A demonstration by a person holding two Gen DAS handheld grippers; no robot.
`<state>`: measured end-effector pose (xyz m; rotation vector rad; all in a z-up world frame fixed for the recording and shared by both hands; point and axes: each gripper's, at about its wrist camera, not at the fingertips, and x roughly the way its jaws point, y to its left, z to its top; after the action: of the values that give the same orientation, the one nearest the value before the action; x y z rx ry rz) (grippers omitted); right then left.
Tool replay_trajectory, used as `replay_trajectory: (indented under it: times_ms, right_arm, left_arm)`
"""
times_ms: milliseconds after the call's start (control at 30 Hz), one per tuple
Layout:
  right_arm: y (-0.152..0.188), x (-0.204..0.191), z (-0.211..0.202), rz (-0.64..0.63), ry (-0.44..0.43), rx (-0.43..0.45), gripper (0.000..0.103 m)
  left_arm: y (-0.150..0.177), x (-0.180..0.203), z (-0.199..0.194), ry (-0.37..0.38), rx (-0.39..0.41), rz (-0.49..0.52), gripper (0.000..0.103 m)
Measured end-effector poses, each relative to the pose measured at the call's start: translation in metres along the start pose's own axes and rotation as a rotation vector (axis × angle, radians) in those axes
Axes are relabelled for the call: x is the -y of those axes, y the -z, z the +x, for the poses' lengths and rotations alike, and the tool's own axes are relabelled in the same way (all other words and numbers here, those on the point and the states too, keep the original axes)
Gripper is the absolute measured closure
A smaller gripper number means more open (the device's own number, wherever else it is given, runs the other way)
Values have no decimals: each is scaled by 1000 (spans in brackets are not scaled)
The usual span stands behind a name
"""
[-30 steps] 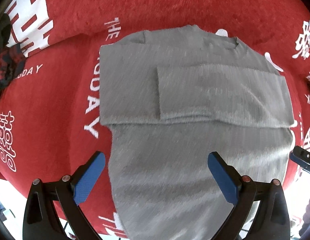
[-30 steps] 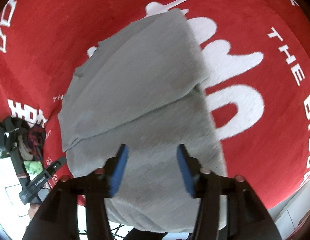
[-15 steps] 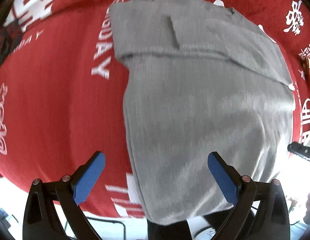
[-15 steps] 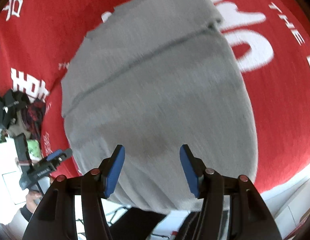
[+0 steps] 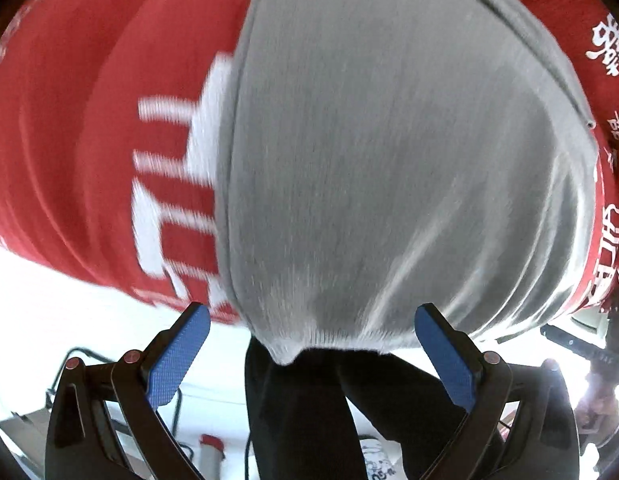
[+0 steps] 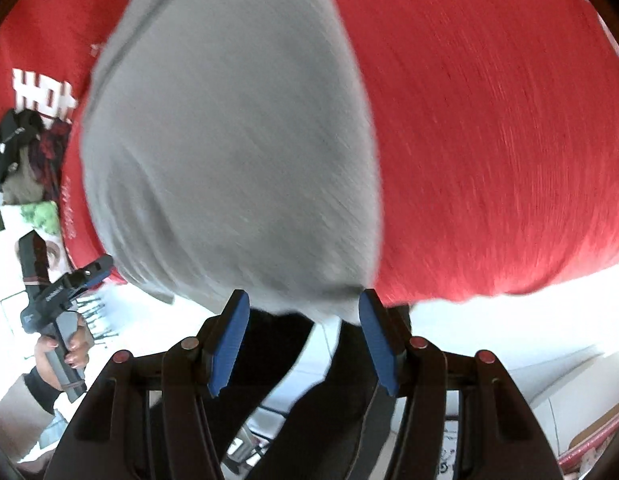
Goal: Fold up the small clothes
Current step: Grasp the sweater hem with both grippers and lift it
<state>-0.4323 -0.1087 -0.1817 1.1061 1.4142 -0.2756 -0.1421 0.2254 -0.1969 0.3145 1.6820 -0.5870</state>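
Note:
A grey knit garment (image 5: 389, 152) lies flat on a red cloth (image 5: 89, 128) with white lettering, its lower hem hanging over the near table edge. My left gripper (image 5: 311, 354) is open, its blue pads either side of the hem's left corner, just below it. In the right wrist view the same garment (image 6: 237, 140) fills the middle. My right gripper (image 6: 303, 340) is open, with the hem's right corner just above the gap between its pads. Neither gripper holds anything.
The red cloth (image 6: 489, 140) covers the table to its near edge. A heap of dark clothes (image 6: 21, 152) lies at the left. The person's dark trousers (image 5: 329, 412) stand below the hem. The left gripper (image 6: 61, 296) shows in the right wrist view.
Both grippers have drawn back toward the near table edge, down along the garment to its hanging hem. Both stayed open.

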Motion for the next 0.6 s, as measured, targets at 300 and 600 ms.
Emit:
replay_trajectory:
  times_ms: [300,600]
  right_arm:
    - [7,6,24,-49,-81,10,42]
    - [12,17,16,87,-275,9,89]
  left_arm:
    - [19,-2,21,63,25,-57,9]
    - [30,-20,-4,263,19,-73,88]
